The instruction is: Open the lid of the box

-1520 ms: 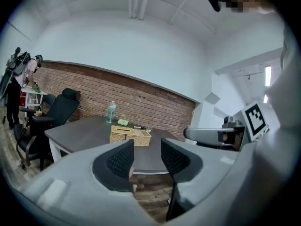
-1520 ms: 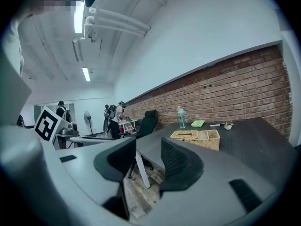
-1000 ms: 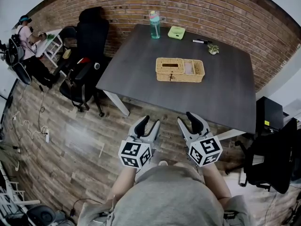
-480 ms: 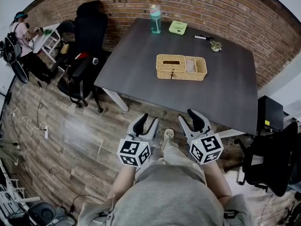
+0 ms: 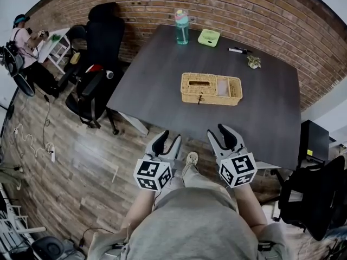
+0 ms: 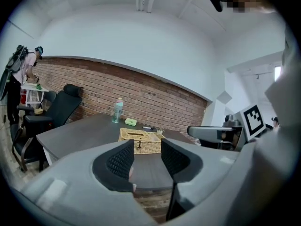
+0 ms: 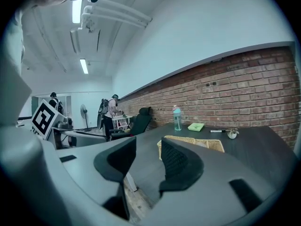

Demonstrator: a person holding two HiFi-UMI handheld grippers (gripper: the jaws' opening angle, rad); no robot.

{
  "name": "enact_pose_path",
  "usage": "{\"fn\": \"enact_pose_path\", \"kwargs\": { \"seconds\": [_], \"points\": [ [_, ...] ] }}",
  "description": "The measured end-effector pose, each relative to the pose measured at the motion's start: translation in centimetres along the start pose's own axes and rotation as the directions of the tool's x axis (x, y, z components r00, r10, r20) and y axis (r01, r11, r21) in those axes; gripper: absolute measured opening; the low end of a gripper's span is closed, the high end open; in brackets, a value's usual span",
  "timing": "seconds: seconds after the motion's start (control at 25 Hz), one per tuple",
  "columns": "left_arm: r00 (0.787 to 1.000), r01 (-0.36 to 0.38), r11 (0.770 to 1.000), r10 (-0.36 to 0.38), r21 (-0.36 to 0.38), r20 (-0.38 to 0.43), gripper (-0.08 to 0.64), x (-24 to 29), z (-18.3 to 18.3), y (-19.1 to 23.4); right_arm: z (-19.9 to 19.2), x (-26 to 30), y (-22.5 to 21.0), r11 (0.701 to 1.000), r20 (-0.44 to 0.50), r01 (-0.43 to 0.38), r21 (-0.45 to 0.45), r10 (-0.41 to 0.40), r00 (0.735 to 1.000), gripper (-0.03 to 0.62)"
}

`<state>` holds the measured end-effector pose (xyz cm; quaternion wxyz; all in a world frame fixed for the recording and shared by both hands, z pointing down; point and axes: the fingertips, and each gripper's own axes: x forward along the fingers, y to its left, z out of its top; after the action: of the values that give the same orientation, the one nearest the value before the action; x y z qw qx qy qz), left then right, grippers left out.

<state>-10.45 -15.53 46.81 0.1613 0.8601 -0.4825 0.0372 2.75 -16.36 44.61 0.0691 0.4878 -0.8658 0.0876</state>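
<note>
The biggest change is in the whole view. The dark table (image 5: 157,85) now sits a little lower and nearer in the head view than a second ago, and a shoe (image 5: 191,157) has swung forward between the two tools, so I judge that the person is walking up to the table and the task proper has not begun. The wicker box (image 5: 211,89) has not moved on the tabletop. It stands near the middle, well ahead of both tools, and its slotted lid (image 5: 198,81) lies flat over the left half, shut, with a small clasp (image 5: 199,98) hanging at the front. The left gripper (image 5: 169,140) and right gripper (image 5: 220,134) are held as before, low in front of the body and short of the table edge. The jaws of each stand apart with nothing between them, which their own views confirm. What remains is to close the distance, then reach for the lid's front edge. Counting from large to small, there is one table and three black office chairs (image 5: 105,34), two at its left and one at the right. Then come one wicker box, two grippers, one teal water bottle (image 5: 181,27), one green dish (image 5: 209,37), one marker pen (image 5: 237,50) and one small plant-like ornament (image 5: 253,62). A person (image 5: 24,37) stands at a white side table far off to the left.
</note>
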Motion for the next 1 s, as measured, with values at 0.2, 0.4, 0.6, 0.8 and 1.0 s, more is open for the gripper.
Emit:
{"fn": "enact_pose_path", "kwargs": {
  "seconds": [0.2, 0.4, 0.6, 0.8, 1.0],
  "points": [
    [1.0, -0.011, 1.0, 0.011, 0.003, -0.004, 0.183, 3.6, 1.8, 1.8, 0.7, 3.4, -2.6, 1.0, -0.015, -0.004, -0.002, 0.004, 1.0, 0.164],
    [1.0, -0.019, 1.0, 0.019, -0.003, -0.017, 0.183, 6.8, 2.8, 3.4, 1.3, 6.3, -5.2, 1.0, -0.026, 0.005, -0.003, -0.005, 1.0, 0.164],
    [0.999, -0.025, 1.0, 0.025, -0.008, -0.032, 0.183, 9.4, 3.2, 4.6, 1.0, 8.7, -7.6, 1.0, -0.048, 0.019, -0.011, -0.02, 0.999, 0.164],
    [0.999, -0.026, 1.0, 0.026, -0.016, -0.039, 0.183, 11.5, 3.4, 5.8, 0.2, 11.0, -9.4, 0.999, -0.079, 0.032, -0.035, -0.034, 0.996, 0.164],
    [0.999, -0.027, 0.999, 0.025, -0.029, -0.046, 0.183, 13.4, 3.4, 6.5, -1.7, 12.8, -11.3, 0.996, -0.127, 0.032, -0.086, -0.042, 0.991, 0.164]
  ]
}}
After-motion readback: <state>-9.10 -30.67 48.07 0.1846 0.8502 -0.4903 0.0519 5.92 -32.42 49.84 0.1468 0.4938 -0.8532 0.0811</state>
